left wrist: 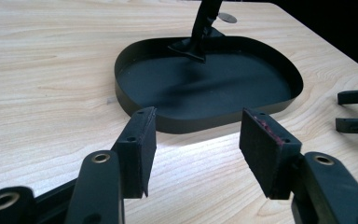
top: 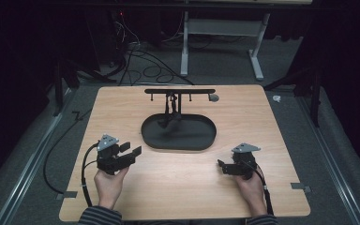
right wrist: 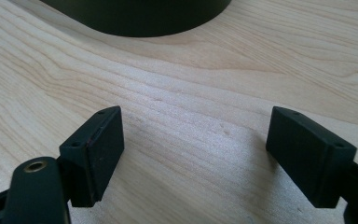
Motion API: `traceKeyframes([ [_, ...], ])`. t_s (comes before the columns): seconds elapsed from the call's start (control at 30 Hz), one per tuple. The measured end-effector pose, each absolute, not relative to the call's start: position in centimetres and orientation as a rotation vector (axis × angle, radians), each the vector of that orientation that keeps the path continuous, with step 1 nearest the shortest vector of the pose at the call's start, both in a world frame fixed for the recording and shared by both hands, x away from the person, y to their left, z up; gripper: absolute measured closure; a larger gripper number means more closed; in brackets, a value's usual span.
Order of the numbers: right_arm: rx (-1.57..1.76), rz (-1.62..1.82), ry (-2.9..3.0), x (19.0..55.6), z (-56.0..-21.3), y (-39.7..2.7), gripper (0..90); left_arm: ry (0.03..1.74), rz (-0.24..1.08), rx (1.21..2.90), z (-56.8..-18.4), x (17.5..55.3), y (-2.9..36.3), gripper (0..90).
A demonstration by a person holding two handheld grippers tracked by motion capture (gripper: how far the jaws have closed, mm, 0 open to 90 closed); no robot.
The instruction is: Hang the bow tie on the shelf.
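Note:
A black oval tray lies at the middle of the wooden table, with a black T-shaped stand rising from its far side. The tray's near wall lies just beyond my left gripper, which is open with nothing between its pads. In the high view that left gripper hovers at the tray's left front corner. My right gripper is held off the tray's right front, open and empty. Its own view has bare wood between the jaws and the tray's wall at the top.
A small grey disc lies on the table by the stand's right end. Behind the table stand a white desk frame and loose cables on the floor. Bare wood lies between the two hands.

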State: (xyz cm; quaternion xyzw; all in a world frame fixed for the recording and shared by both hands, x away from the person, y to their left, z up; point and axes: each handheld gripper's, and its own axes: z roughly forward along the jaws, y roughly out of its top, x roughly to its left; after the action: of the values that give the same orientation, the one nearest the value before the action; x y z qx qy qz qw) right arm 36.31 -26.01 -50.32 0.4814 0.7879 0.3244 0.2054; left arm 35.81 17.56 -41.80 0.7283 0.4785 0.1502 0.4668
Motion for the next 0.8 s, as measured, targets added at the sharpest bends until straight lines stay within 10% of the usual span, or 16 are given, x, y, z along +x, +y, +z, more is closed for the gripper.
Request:
traceKeyframes([
  [0.8, 1.342, 0.903, 2.196, 36.3, -50.3, -26.0, 20.3, 1.213, 0.348, 1.796, -43.6, 35.3, 17.8, 45.8],
])
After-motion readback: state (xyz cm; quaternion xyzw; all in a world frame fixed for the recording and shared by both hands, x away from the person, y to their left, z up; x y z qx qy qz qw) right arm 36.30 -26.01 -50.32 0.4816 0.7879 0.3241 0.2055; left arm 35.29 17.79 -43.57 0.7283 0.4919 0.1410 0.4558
